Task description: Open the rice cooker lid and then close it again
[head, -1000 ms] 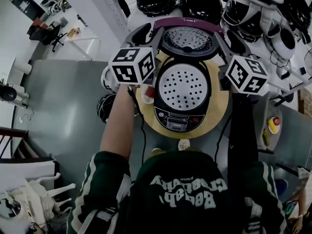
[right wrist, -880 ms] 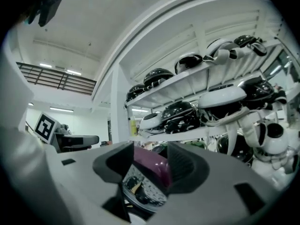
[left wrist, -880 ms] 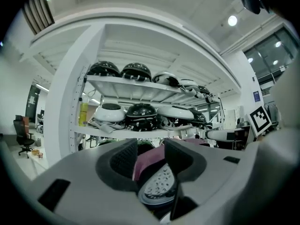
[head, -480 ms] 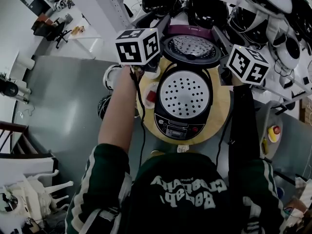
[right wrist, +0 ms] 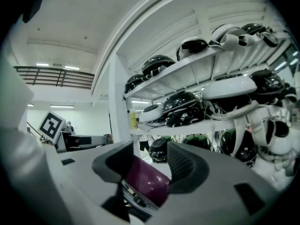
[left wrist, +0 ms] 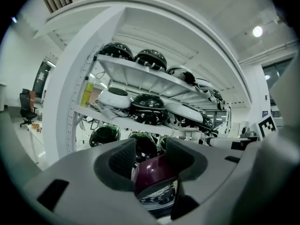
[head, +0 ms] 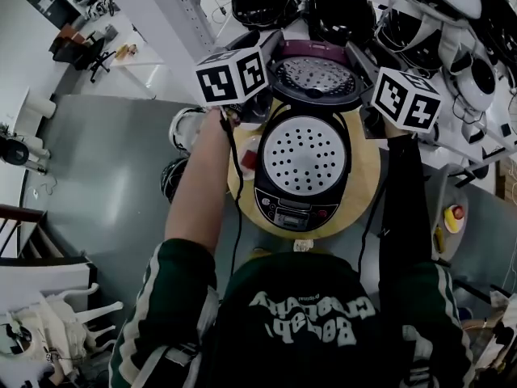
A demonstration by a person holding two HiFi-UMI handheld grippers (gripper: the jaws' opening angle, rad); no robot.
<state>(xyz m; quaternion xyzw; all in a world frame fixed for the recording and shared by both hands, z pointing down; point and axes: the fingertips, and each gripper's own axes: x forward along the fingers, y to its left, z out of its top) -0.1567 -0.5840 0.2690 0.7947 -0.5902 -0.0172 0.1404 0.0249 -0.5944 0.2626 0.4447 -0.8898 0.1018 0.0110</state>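
The rice cooker [head: 295, 208] stands open on a round wooden table [head: 365, 176], with a white perforated tray in its pot. Its maroon lid [head: 313, 78] stands raised at the back, inner plate facing me. My left gripper [head: 268, 51] flanks the lid's left side and my right gripper [head: 358, 55] its right side. In the left gripper view the maroon lid [left wrist: 152, 177] shows in the gap of the left gripper [left wrist: 151, 157]. The right gripper [right wrist: 149, 165] frames the lid [right wrist: 146, 184] the same way. Both pairs of jaws have just been opening, and no pad presses the lid.
White shelves [head: 343, 10] behind the table hold several more black and white rice cookers. A small red and white item [head: 246, 158] lies on the table left of the cooker. A black cord [head: 236, 217] hangs off the table's front. Grey floor lies to the left.
Both grippers have moved farther back along the sides of the raised lid. The lid stays up and the cooker has not shifted.
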